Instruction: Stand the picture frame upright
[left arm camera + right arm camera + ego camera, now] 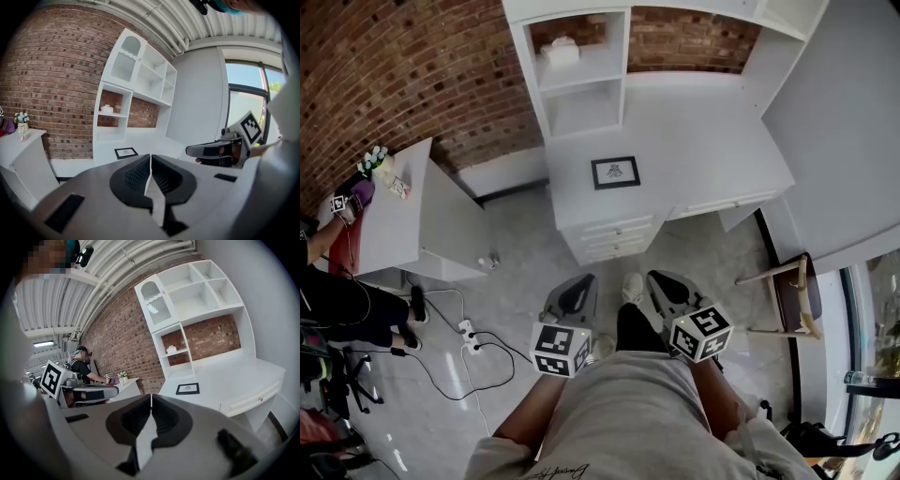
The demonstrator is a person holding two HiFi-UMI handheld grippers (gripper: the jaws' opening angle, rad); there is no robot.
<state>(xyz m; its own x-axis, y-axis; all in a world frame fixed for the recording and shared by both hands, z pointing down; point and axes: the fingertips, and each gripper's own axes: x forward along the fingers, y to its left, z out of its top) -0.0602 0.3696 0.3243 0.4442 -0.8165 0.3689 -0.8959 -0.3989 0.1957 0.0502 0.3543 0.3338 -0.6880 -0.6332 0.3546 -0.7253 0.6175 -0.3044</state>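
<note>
**Head view over a white desk (712, 141), both tongs shut**

I hold the left gripper (578, 283) and right gripper (662, 278) low in front of me, side by side. Each has its jaws pressed together with nothing between them. Well ahead of both, the picture frame (615, 172) lies flat and face up near the middle of the desk. Its longer sides run left to right, parallel to the front edge. Drawers (609, 234) sit below that edge. A white shelf unit (581, 108) rises at the back against a red brick wall (412, 75). The floor (525, 253) is pale grey. To my left stands a second white table (403, 211) bearing flowers (373, 159).
</note>
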